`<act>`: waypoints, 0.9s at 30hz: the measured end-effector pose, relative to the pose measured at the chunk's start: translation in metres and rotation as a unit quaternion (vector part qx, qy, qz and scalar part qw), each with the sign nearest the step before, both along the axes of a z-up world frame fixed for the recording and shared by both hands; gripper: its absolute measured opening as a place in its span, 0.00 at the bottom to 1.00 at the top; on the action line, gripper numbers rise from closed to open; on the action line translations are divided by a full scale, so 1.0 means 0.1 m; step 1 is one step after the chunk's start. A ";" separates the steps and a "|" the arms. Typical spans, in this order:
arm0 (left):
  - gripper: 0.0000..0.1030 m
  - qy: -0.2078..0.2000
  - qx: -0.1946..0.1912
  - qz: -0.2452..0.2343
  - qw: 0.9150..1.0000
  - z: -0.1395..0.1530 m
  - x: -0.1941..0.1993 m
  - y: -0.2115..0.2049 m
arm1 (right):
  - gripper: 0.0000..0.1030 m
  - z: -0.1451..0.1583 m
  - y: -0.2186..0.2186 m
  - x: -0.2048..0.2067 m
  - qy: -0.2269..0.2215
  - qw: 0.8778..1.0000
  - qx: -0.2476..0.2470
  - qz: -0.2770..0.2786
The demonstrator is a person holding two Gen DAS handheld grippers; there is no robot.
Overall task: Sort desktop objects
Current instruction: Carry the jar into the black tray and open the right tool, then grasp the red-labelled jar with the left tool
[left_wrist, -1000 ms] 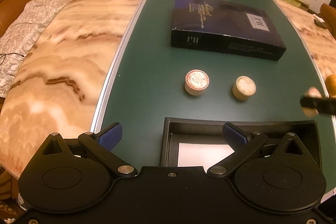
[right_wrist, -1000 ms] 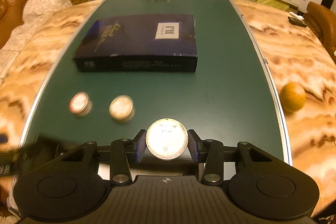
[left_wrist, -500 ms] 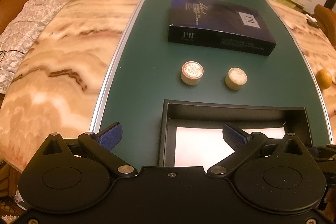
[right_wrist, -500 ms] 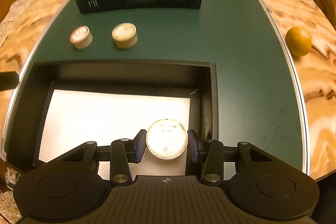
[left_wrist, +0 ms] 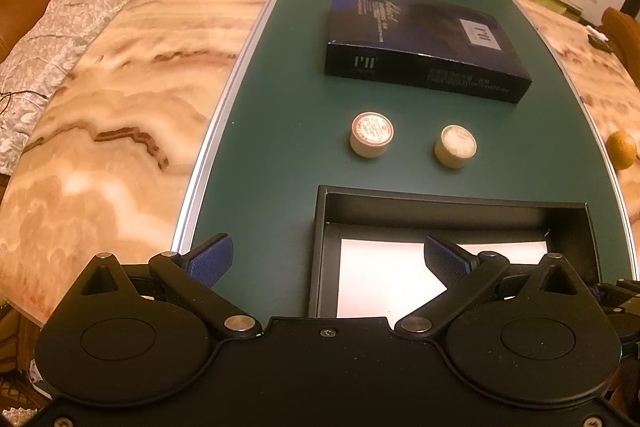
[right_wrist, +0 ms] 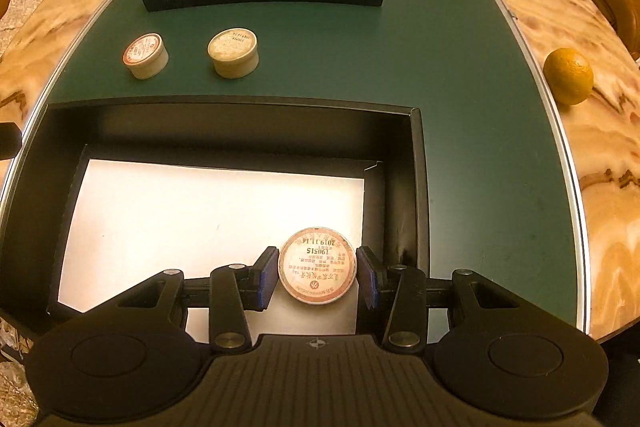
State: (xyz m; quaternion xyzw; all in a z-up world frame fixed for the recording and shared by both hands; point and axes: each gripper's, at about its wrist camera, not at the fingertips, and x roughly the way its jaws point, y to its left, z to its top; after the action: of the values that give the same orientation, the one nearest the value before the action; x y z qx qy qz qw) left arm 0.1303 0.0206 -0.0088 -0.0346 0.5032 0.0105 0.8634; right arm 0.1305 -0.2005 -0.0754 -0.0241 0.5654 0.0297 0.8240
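Inside the black tray [right_wrist: 416, 163], near its right wall: round tin [right_wrist: 317, 265] between the right gripper [right_wrist: 316, 277] pads.
Jaws stand slightly apart, tin apparently released. Left gripper [left_wrist: 328, 259] wide open, empty. Rigid, light, smooth tin; grasp across its sides.

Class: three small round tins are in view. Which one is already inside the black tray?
The tin between the right gripper fingers, over the tray's white floor; the other two sit on the green mat.
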 end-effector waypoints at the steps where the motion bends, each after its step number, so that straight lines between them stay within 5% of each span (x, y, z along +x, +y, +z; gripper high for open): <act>1: 1.00 0.000 0.000 0.000 1.000 0.00 0.00 0.00 | 0.44 0.00 0.00 0.00 0.000 1.000 0.001 -0.001; 16: 1.00 0.005 0.007 0.000 1.000 -0.05 0.06 -0.03 | 0.52 0.14 -0.10 -0.09 -0.030 0.999 0.025 -0.020; 18: 1.00 0.002 0.010 0.002 1.000 -0.06 0.12 -0.04 | 0.66 0.21 -0.11 -0.14 -0.043 0.998 0.030 -0.024; 27: 1.00 -0.007 0.037 0.009 0.999 -0.19 0.58 -0.15 | 0.79 0.40 -0.19 -0.36 -0.073 0.992 0.095 -0.047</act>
State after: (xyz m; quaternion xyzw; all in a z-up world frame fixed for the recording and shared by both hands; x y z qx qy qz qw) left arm 0.1887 0.0053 -0.0274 -0.0074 0.4965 0.0361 0.8672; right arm 0.0944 -0.2197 -0.0358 0.0791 0.4984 0.0431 0.8623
